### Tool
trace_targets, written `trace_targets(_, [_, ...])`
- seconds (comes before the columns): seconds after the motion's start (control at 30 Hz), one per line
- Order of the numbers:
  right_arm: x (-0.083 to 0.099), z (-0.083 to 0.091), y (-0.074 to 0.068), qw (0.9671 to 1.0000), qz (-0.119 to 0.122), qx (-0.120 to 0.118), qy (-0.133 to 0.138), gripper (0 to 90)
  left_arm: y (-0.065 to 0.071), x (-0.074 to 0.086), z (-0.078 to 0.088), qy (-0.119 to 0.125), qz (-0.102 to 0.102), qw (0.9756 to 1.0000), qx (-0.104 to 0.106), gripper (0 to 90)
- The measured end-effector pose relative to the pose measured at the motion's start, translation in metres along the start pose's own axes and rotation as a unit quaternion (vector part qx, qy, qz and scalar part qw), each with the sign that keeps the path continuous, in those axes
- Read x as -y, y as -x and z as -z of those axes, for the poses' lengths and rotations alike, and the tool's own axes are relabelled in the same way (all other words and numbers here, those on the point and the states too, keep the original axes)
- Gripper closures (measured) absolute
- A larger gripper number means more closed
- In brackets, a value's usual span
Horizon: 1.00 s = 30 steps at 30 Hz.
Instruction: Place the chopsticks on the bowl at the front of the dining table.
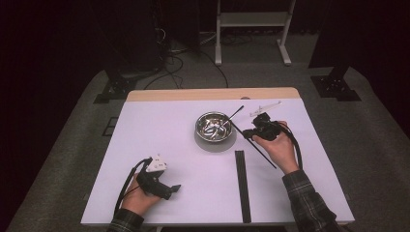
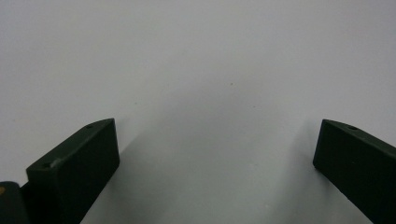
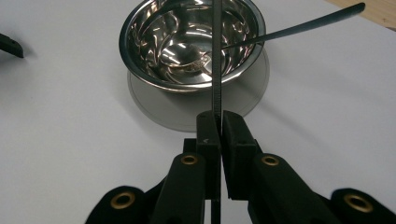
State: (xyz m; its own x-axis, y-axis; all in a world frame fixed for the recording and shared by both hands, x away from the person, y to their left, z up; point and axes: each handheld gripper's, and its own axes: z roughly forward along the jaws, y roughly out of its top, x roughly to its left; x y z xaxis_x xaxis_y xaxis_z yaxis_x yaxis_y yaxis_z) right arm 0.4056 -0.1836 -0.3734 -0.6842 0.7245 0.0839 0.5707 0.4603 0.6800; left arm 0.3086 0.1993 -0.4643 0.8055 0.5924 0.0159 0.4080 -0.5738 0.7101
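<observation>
A steel bowl (image 1: pixel 199 126) (image 3: pixel 125 46) stands on a round clear mat near the middle of the white table. A spoon (image 1: pixel 236 113) (image 3: pixel 308 24) rests in it, its dark handle leaning over the far right rim. My right gripper (image 1: pixel 249 133) (image 3: pixel 218 122) is just right of the bowl, shut on a long black chopstick (image 1: pixel 265 158) (image 3: pixel 217 70). The stick's far end reaches over the bowl's edge. My left gripper (image 1: pixel 173 189) (image 2: pixel 217 149) lies low over the table at the front left, open, with bare white surface between its fingers.
More black sticks (image 1: pixel 241 186) lie side by side, running from the table's middle to its front edge. A clear plastic wrapper (image 1: pixel 265 107) lies behind the right hand. A wooden strip (image 1: pixel 212 94) borders the table's far edge.
</observation>
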Motion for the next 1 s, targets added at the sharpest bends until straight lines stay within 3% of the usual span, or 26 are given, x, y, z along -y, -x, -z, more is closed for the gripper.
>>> trace_targets(0.57, [-0.033, -0.022, 0.001, 0.9999, 0.007, 0.000, -0.010, 85.4, 0.000, 0.000, 0.000, 0.001, 0.001, 1.0000, 0.000, 0.0])
trace_targets(1.0, [-0.054, -0.048, 0.009, 0.9999, -0.007, -0.002, -0.011, 85.4, 0.000, 0.000, 0.000, 0.001, 0.002, 1.0000, 0.001, 0.0])
